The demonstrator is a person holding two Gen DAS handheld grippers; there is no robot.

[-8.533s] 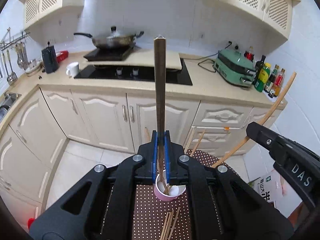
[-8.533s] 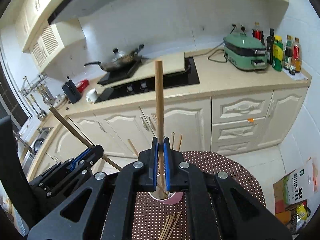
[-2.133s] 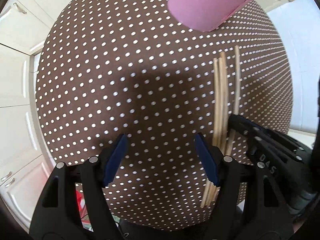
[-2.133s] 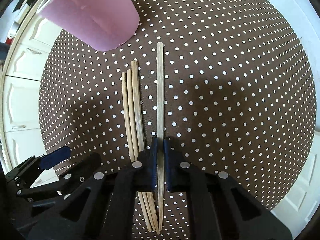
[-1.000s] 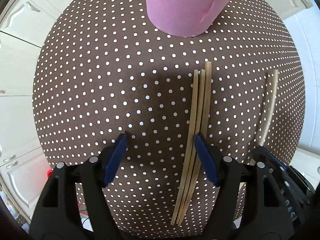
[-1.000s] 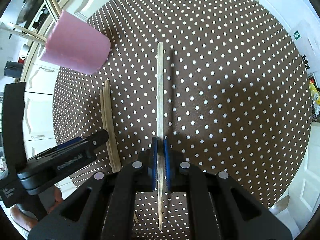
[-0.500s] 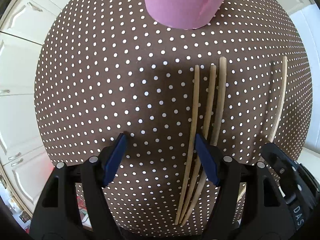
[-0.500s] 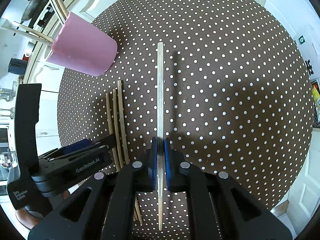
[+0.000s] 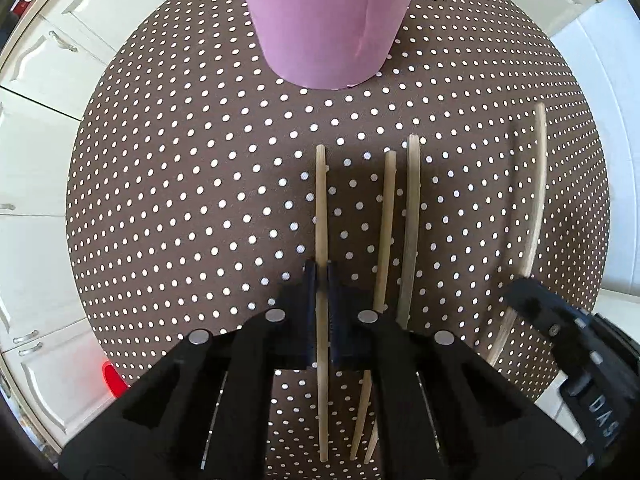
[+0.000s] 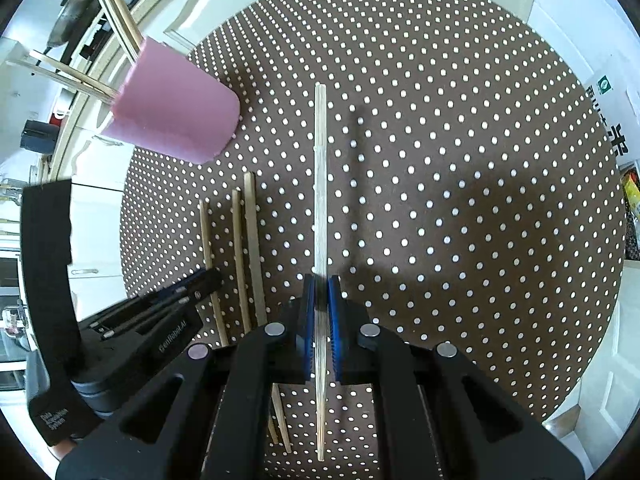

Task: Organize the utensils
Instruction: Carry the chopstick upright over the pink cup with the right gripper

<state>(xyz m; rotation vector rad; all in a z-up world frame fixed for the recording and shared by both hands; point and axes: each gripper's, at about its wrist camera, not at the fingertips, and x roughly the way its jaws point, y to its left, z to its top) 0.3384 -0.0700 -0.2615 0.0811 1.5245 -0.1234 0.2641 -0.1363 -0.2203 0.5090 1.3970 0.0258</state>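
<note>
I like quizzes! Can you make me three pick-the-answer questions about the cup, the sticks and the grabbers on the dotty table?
1. Where is the pink cup?
A. on the dotted table
B. on the floor
C. held in a gripper

2. How many chopsticks lie loose on the table, with no gripper shut on them?
A. none
B. two
C. five

3. What is the left gripper doing?
A. open wide
B. shut on a chopstick
C. shut on the cup

Answers:
1 A, the cup stands on the table beyond the chopsticks.
2 B, two loose chopsticks lie between the left gripper's chopstick and the right gripper's chopstick.
3 B, its jaws pinch the leftmost chopstick of the row.
</note>
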